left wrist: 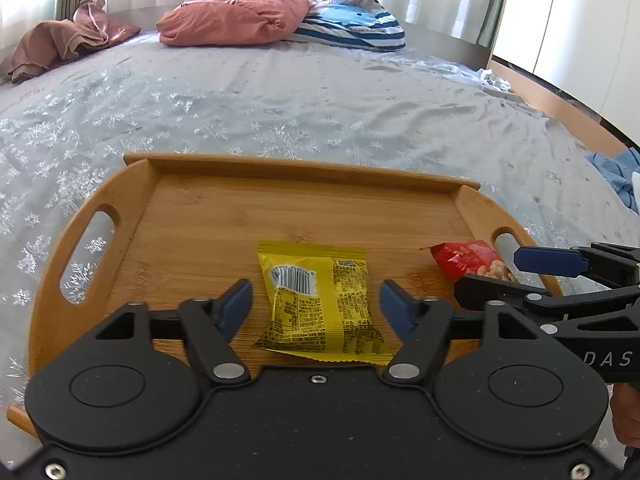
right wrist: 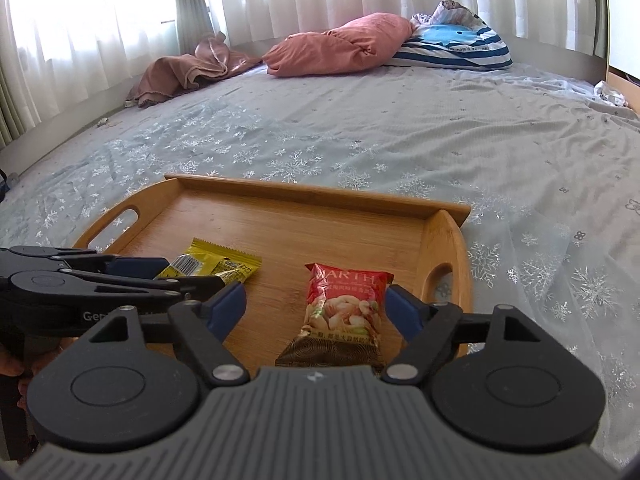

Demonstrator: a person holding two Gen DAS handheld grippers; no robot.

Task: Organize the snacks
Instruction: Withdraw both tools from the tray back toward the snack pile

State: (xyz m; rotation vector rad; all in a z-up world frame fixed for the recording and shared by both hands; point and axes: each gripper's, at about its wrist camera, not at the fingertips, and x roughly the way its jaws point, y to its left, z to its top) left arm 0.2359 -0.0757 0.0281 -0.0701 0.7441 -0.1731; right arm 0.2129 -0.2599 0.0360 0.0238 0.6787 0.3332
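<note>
From the left wrist view, the left gripper point(left wrist: 316, 296) hangs over the near part of a rectangular bamboo tray with cut-out handles point(left wrist: 304, 172), which rests on a pale bedsheet printed with snowflakes point(left wrist: 280, 92). Its blue-padded jaws stand apart, and a yellow foil snack packet point(left wrist: 320, 300) lies flat on the tray between them — barcode side up, neither pad touching it. At the right edge the right gripper point(left wrist: 520, 270) comes in sideways, with a red snack packet point(left wrist: 468, 258) partly hidden behind it. A salmon-pink pillow point(left wrist: 236, 16) and a blue-and-white striped cushion point(left wrist: 356, 28) lie far off by the curtains.

The right wrist view shows the red packet whole point(right wrist: 344, 316): it lies flat near the tray's right handle point(right wrist: 444, 280), printed with nuts, between the right gripper's point(right wrist: 316, 304) widely parted jaws; whether the right pad brushes it is unclear. Here the yellow packet point(right wrist: 224, 262) shows only its upper half, behind the left gripper point(right wrist: 160, 272) reaching in from the left.
</note>
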